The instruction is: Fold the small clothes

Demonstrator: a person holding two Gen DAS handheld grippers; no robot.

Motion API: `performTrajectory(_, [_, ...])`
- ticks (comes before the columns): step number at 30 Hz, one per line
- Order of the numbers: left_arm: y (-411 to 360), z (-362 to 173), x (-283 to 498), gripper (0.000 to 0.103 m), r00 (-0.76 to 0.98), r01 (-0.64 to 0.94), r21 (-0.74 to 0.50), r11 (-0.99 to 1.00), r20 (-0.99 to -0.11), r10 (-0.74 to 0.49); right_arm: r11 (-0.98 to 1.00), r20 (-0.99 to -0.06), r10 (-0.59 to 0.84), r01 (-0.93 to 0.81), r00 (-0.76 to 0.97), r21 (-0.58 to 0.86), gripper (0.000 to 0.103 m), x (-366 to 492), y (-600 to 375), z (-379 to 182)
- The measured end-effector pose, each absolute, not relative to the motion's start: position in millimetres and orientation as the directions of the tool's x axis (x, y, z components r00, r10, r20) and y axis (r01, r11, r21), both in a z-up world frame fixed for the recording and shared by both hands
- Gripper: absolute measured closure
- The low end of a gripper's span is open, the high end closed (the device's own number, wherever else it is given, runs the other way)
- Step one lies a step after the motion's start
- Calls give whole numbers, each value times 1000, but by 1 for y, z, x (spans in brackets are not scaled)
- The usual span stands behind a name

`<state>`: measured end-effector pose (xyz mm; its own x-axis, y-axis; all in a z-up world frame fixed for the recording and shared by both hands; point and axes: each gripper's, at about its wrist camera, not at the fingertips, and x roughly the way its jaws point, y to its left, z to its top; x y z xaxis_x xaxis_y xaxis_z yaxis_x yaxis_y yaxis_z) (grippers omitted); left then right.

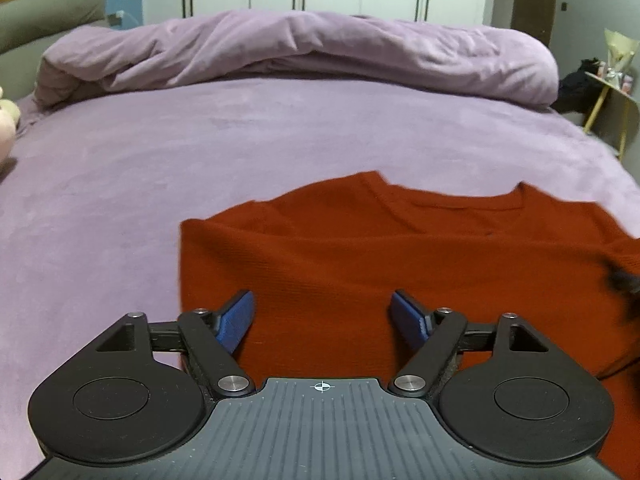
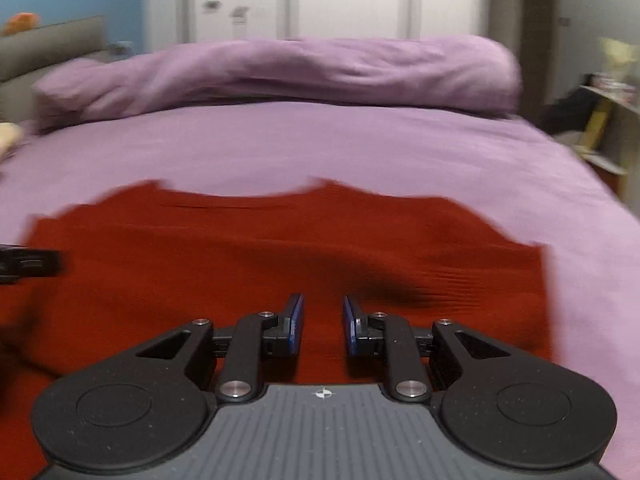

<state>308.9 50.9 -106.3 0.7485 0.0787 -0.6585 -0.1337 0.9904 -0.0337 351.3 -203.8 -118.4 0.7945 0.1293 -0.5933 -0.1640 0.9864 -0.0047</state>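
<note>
The rust-red knitted top (image 1: pixel 360 248) lies spread flat on the lilac-sheeted bed (image 1: pixel 200 152), neckline towards the bunched lilac duvet (image 1: pixel 280 48), with no fold visible yet, so nearly everything looks left to do. Left gripper (image 1: pixel 322 316) hangs over the top's near-left part, fingers spread wide, empty. Right gripper (image 2: pixel 323 322) hangs over its near-middle, fingers narrowly apart, grasping nothing.
</note>
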Motion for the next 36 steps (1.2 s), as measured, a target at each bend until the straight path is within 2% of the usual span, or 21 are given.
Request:
performTrajectory(1, [55, -110, 308, 18, 756, -134, -34, 990, -649, 81, 992, -586, 116, -124, 802, 26, 103, 354, -222, -117])
performTrajectory(3, [61, -117, 306, 11, 765, -145, -30, 989, -638, 93, 997, -571, 70, -41, 818, 65, 103, 357, -259, -113])
performTrajectory(5, [69, -119, 306, 10, 765, -155, -73, 985, -640, 73, 998, -559, -54, 62, 827, -5, 103, 353, -278, -116])
performTrajectory(7, [71, -115, 305, 10, 754, -172, -75, 982, -651, 82, 995, -568, -71, 101, 820, 22, 103, 352, -293, -116])
performTrajectory(9, [73, -108, 299, 12, 749, -170, -71, 983, -657, 82, 990, -594, -93, 139, 799, 32, 91, 351, -300, -113])
performTrajectory(10, [74, -105, 294, 12, 751, -163, -73, 984, -656, 76, 988, -600, -79, 141, 796, 57, 91, 349, -302, -109])
performTrajectory(13, [77, -101, 282, 12, 750, -164, -82, 983, -658, 70, 970, -587, 68, 85, 807, 229, 80, 333, -313, -97])
performTrajectory(16, [80, -100, 274, 13, 733, -177, -98, 979, -677, 65, 958, -588, 112, 71, 801, 279, 80, 327, -323, -99])
performTrajectory(19, [84, -98, 266, 13, 726, -182, -117, 976, -685, 53, 953, -609, 85, 115, 788, 281, 79, 331, -325, -101])
performTrajectory(24, [86, -96, 263, 13, 723, -170, -109, 979, -690, 49, 899, -560, 145, 128, 816, 419, 73, 318, -335, -93])
performTrajectory(29, [81, -97, 262, 13, 711, -149, -93, 985, -702, 41, 936, -604, 177, 56, 777, 347, 72, 328, -312, -100])
performTrajectory(31, [80, -96, 260, 13, 718, -133, -68, 989, -694, 49, 946, -592, 169, 38, 788, 321, 73, 327, -305, -93])
performTrajectory(33, [80, -97, 261, 13, 716, -129, -55, 990, -696, 55, 933, -559, 193, 26, 807, 360, 73, 325, -306, -87])
performTrajectory(36, [83, -98, 261, 13, 705, -144, -87, 986, -708, 41, 918, -576, 227, 26, 785, 397, 71, 328, -309, -90])
